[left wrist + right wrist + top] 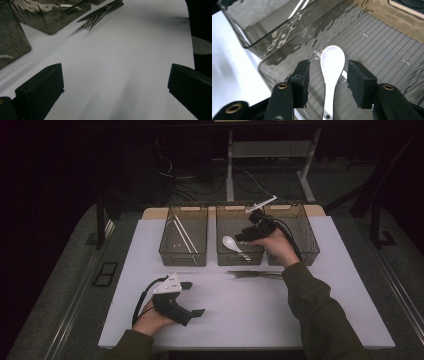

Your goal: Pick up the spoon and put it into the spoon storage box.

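A white spoon [231, 242] lies in the middle clear bin [227, 222], bowl pointing left. My right gripper [244, 236] hovers just over it, held by a hand in an olive sleeve. In the right gripper view the spoon [332, 62] sits between the two black jaws with a gap on each side, so my right gripper [331, 75] is open and does not touch it. My left gripper [195, 298] rests on the white table [240, 310] near the front left. It stands wide open [115, 80] over bare tabletop.
White chopsticks [184, 234] lie in the left bin [182, 256]. The right bin [302, 235] stands beside the middle one. A dark fork and knife [255, 274] lie on the table in front of the bins, also seen as dark cutlery [100, 15] ahead of my left gripper.
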### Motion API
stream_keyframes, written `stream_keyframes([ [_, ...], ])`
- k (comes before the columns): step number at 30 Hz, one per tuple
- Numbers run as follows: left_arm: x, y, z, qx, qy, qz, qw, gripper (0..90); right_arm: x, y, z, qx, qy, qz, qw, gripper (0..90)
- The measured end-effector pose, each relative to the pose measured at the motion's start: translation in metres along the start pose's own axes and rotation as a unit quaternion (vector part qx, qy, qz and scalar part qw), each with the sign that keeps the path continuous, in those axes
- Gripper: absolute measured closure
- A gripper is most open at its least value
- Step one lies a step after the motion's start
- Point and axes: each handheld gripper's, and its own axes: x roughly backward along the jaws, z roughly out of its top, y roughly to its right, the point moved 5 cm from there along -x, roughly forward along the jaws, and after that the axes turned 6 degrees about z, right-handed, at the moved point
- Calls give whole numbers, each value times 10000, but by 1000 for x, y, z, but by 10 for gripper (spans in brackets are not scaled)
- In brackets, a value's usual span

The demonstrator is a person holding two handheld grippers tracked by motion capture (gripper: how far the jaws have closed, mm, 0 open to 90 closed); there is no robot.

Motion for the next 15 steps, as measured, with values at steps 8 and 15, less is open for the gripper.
stream_keyframes([
  [8,2,-1,-4,39,-33,13,10000,0,22,-11,-10,117,279,142,9994,465],
  [15,1,0,-3,51,-21,21,10000,0,41,-20,-30,288,441,229,9984,443],
])
